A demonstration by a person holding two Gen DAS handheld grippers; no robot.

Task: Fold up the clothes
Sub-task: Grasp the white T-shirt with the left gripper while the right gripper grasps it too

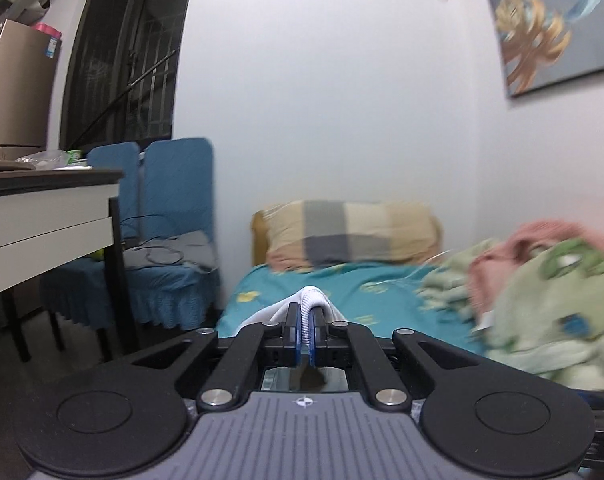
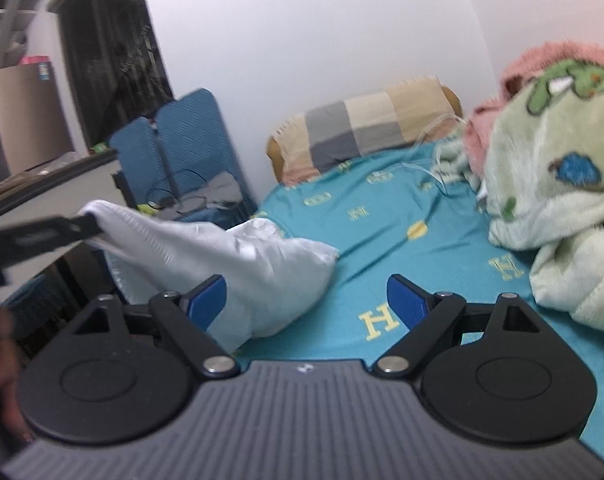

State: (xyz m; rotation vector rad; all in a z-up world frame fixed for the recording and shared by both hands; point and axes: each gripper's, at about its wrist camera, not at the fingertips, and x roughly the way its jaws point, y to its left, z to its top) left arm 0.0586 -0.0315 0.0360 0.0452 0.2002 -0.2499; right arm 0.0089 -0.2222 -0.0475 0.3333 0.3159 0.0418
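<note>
The left hand-held gripper (image 1: 305, 322) is clamped on a ribbed edge of the white garment (image 2: 238, 264), lifting that end off the bed (image 2: 382, 240); the other end rests on the teal sheet. The right hand-held gripper (image 2: 306, 300) stands with its jaws wide apart, empty, just beside the cloth. Judgement: the step is best served by pinching a matching edge, then drawing the fabric taut before laying it flat. The garment looks thin, smooth and limp; the blanket (image 2: 550, 184) to the right is thick and fleecy.
</note>
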